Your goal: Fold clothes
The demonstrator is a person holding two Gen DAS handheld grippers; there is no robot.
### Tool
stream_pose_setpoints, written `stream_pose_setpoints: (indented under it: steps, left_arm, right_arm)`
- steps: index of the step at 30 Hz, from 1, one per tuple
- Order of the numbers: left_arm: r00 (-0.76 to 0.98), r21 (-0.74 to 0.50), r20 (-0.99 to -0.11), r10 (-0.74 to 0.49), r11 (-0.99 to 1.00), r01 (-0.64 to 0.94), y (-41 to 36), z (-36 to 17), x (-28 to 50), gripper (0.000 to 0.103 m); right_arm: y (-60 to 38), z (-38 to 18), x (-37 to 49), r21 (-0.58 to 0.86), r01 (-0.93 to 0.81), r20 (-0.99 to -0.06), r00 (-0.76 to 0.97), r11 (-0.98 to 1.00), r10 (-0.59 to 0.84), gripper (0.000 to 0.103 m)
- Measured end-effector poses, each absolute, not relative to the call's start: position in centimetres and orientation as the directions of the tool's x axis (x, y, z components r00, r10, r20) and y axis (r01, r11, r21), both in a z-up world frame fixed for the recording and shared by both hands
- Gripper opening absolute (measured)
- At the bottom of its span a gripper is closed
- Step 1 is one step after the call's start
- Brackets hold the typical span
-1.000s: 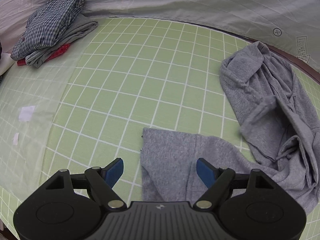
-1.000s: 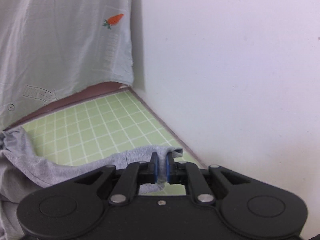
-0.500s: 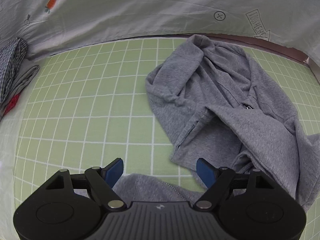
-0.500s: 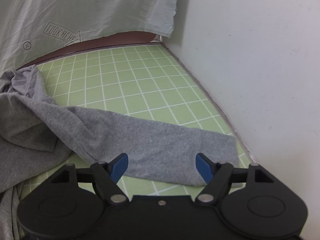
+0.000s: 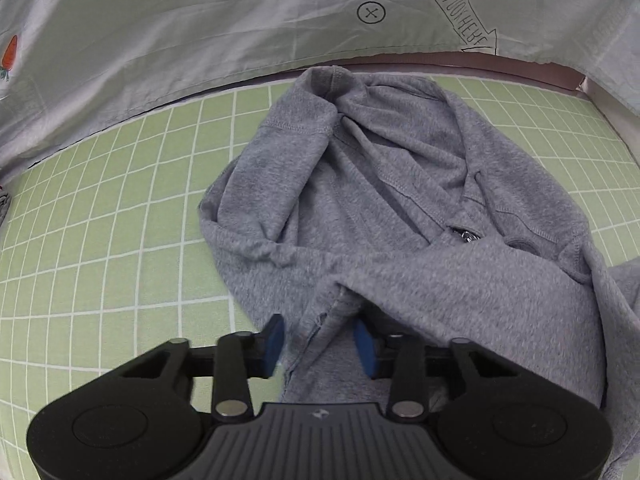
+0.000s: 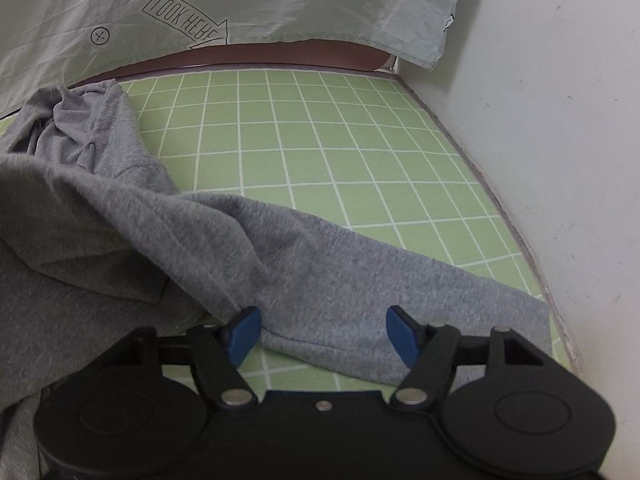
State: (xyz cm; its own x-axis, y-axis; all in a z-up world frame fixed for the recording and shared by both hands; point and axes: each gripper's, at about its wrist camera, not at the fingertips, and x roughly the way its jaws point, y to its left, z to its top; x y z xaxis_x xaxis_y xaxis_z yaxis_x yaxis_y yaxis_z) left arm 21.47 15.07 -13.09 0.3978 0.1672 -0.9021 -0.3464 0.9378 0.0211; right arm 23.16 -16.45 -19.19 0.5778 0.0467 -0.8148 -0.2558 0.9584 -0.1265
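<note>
A green mat with a white grid [image 5: 120, 208] fills the middle of both frames and carries the work. A pale printed cloth sheet [image 5: 200, 20] hangs across the top of both views, marked with a crossed circle and an arrow label. Only the right wrist view shows the plain white wall [image 6: 540, 140] along the right edge of the frame.

A crumpled grey fleece zip jacket [image 5: 400, 208] lies on the mat, centre to right in the left wrist view, its zip pull visible there alone. The right wrist view shows instead one grey sleeve [image 6: 380, 280] stretched flat toward the lower right, its cuff near the wall.

The left gripper [image 5: 320, 344], bottom centre, has its blue pads spread on either side of a jacket fold, not yet pinching. The right gripper [image 6: 326, 330] is spread wide over the sleeve.
</note>
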Motion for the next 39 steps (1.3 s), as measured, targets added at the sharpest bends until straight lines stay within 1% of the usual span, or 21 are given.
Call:
stream_pose_setpoints:
  steps: [1, 2, 3, 4, 5, 6, 9, 14, 19, 22, 24, 26, 31, 34, 36, 39]
  left_arm:
    - [0.404, 0.006, -0.9, 0.163, 0.933, -0.361, 15.4, -13.0, 21.4, 0.016]
    - [0.412, -0.007, -0.897, 0.162, 0.925, -0.38, 15.8, -12.9, 21.1, 0.013]
    - [0.418, -0.012, -0.893, 0.167, 0.919, -0.394, 16.2, -12.8, 20.8, 0.012]
    - [0.425, -0.01, -0.887, 0.181, 0.913, -0.409, 16.6, -12.6, 20.4, 0.011]
    - [0.429, 0.001, -0.881, 0.201, 0.906, -0.422, 17.0, -12.5, 20.0, 0.011]
    - [0.428, 0.025, -0.874, 0.23, 0.901, -0.433, 17.5, -12.3, 19.4, 0.01]
    - [0.404, 0.117, -0.843, 0.355, 0.854, -0.507, 20.1, -12.0, 17.1, 0.009]
    - [0.307, 0.162, -0.807, 0.504, 0.689, -0.706, 28.3, -12.1, 9.7, 0.009]
    - [0.183, 0.219, -0.76, 0.623, 0.511, -0.831, 36.6, -10.4, 3.4, 0.009]
    - [0.137, 0.191, -0.765, 0.629, 0.424, -0.885, 40.0, -9.9, -0.2, 0.009]
    - [0.103, 0.218, -0.749, 0.655, 0.39, -0.894, 41.0, -9.9, -2.0, 0.009]
    - [0.082, 0.245, -0.732, 0.677, 0.374, -0.894, 41.6, -9.8, -3.2, 0.009]
    - [0.061, 0.236, -0.72, 0.691, 0.326, -0.915, 43.9, -9.2, -6.8, 0.009]
    - [0.03, 0.235, -0.714, 0.7, 0.281, -0.931, 45.6, -8.8, -9.0, 0.009]
    - [0.012, 0.227, -0.717, 0.697, 0.25, -0.941, 46.9, -8.7, -10.6, 0.009]
    - [-0.014, 0.226, -0.723, 0.69, 0.218, -0.949, 48.2, -8.7, -12.8, 0.009]
  right_arm:
    - [-16.5, -19.2, 23.4, -0.102, -0.243, -0.82, 0.569, 0.965, 0.056, 0.031]
    - [-16.6, -19.3, 23.6, -0.083, -0.227, -0.823, 0.565, 0.97, 0.062, 0.027]
    - [-16.7, -19.2, 23.6, -0.069, -0.211, -0.822, 0.566, 0.975, 0.064, 0.027]
    - [-16.8, -19.2, 23.6, -0.059, -0.194, -0.819, 0.57, 0.979, 0.064, 0.024]
    - [-16.9, -19.2, 23.6, -0.053, -0.178, -0.817, 0.574, 0.983, 0.06, 0.015]
    - [-16.9, -19.1, 23.5, -0.049, -0.162, -0.815, 0.577, 0.986, 0.054, 0.01]
    - [-17.4, -18.6, 23.2, -0.035, -0.099, -0.807, 0.59, 0.994, 0.03, 0.007]
    - [-18.4, -17.4, 22.2, -0.046, -0.019, -0.786, 0.617, 0.999, -0.024, 0.006]
    - [-19.2, -16.4, 21.0, -0.055, 0.075, -0.777, 0.624, 0.996, -0.09, 0.006]
    - [-19.2, -15.9, 19.9, -0.032, 0.12, -0.776, 0.622, 0.992, -0.101, 0.007]
    - [-18.5, -15.7, 18.9, -0.026, 0.125, -0.778, 0.621, 0.992, -0.099, 0.007]
    - [-17.5, -15.4, 18.0, -0.014, 0.117, -0.782, 0.618, 0.993, -0.084, 0.008]
    - [-13.6, -15.0, 15.5, 0.034, 0.065, -0.792, 0.611, 0.997, -0.013, 0.009]
    - [-10.7, -14.6, 14.1, 0.043, 0.027, -0.786, 0.618, 0.999, 0.017, 0.015]
    - [-9.4, -14.3, 13.4, 0.059, 0.016, -0.782, 0.622, 0.998, 0.036, 0.016]
    - [-7.8, -13.5, 12.2, 0.072, -0.002, -0.772, 0.633, 0.997, 0.057, 0.022]
